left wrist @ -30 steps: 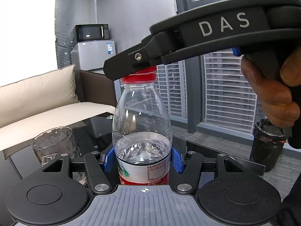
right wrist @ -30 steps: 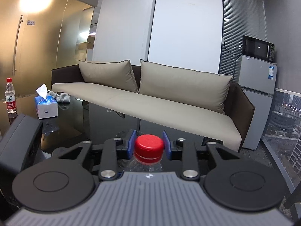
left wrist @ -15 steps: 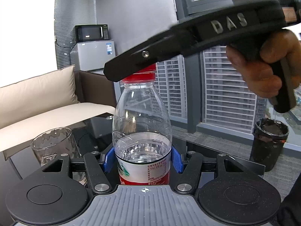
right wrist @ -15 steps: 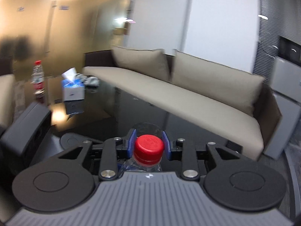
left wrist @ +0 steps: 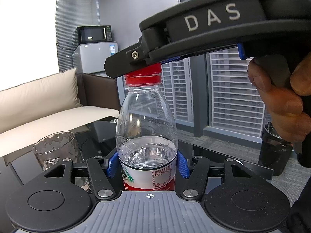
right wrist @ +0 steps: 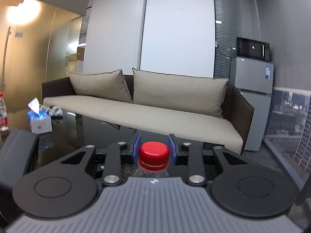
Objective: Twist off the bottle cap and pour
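Note:
A clear water bottle (left wrist: 146, 128) with a red label stands upright, partly full. My left gripper (left wrist: 147, 165) is shut on its lower body, blue pads against both sides. Its red cap (left wrist: 143, 76) sits on the neck. My right gripper (right wrist: 154, 149) comes from above; its blue pads flank the red cap (right wrist: 153, 154) with a slight gap on each side. Seen from the left wrist view, the right gripper's black body (left wrist: 194, 36) covers the cap's top. An empty drinking glass (left wrist: 54, 151) stands on the dark table to the bottle's left.
The dark glass table (right wrist: 68, 134) carries a tissue box (right wrist: 38, 121) and a second bottle (right wrist: 3, 116) at far left. A beige sofa (right wrist: 155, 112) runs behind it. A fridge with a microwave (right wrist: 252, 97) stands by the window. A black bin (left wrist: 276, 147) sits on the floor.
My right gripper swung around the cap and back, and its pads now stand slightly off the cap. The bottle and my left gripper have not moved.

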Tool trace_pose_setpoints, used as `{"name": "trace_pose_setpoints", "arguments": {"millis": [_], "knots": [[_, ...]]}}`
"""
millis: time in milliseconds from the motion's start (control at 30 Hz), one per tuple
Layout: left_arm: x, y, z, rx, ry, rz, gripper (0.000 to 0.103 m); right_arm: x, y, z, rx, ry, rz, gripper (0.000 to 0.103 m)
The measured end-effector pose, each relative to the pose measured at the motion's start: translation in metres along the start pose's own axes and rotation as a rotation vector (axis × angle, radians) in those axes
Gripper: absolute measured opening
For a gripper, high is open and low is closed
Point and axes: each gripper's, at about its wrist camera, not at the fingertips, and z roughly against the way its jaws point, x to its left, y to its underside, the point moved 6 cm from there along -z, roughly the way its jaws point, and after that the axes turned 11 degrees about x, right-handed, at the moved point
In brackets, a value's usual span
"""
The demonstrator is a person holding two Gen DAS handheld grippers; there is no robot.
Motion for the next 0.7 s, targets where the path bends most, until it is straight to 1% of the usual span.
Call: {"name": "trace_pose_setpoints", "arguments": {"millis": [100, 233, 267, 333, 400, 433, 533, 600, 633, 667, 700], "knots": [[0.002, 0.001, 0.001, 0.0, 0.001, 0.005, 0.056, -0.001, 0.0, -0.003, -0.006, -0.045, 0.046, 0.031], [0.004, 0.001, 0.001, 0.001, 0.005, 0.009, 0.056, -0.004, 0.0, -0.004, -0.008, -0.124, 0.161, 0.031], [0.004, 0.001, 0.001, 0.001, 0.004, 0.01, 0.056, -0.005, 0.0, -0.004, -0.006, -0.134, 0.173, 0.031], [0.005, 0.001, 0.001, 0.0, 0.009, 0.013, 0.056, -0.012, -0.002, -0.006, 0.002, -0.217, 0.214, 0.031], [0.005, 0.001, 0.002, -0.001, 0.011, 0.011, 0.056, -0.021, -0.005, -0.007, 0.024, -0.318, 0.238, 0.031], [0.005, 0.001, 0.002, -0.001, 0.011, 0.012, 0.056, -0.024, -0.008, -0.009, 0.04, -0.346, 0.238, 0.032], [0.006, 0.001, 0.001, 0.0, 0.015, 0.017, 0.056, -0.027, -0.015, -0.011, 0.094, -0.379, 0.226, 0.033], [0.006, 0.001, 0.001, 0.0, 0.012, 0.017, 0.056, -0.027, -0.016, -0.004, 0.081, -0.367, 0.19, 0.044], [0.006, 0.001, 0.001, 0.001, 0.012, 0.018, 0.056, -0.028, -0.017, -0.001, 0.075, -0.362, 0.175, 0.053], [0.006, 0.001, 0.001, 0.001, 0.011, 0.017, 0.056, -0.028, -0.018, 0.001, 0.066, -0.354, 0.164, 0.057], [0.005, 0.001, 0.001, 0.001, 0.01, 0.016, 0.056, -0.028, -0.017, 0.006, 0.051, -0.33, 0.142, 0.058]]}}
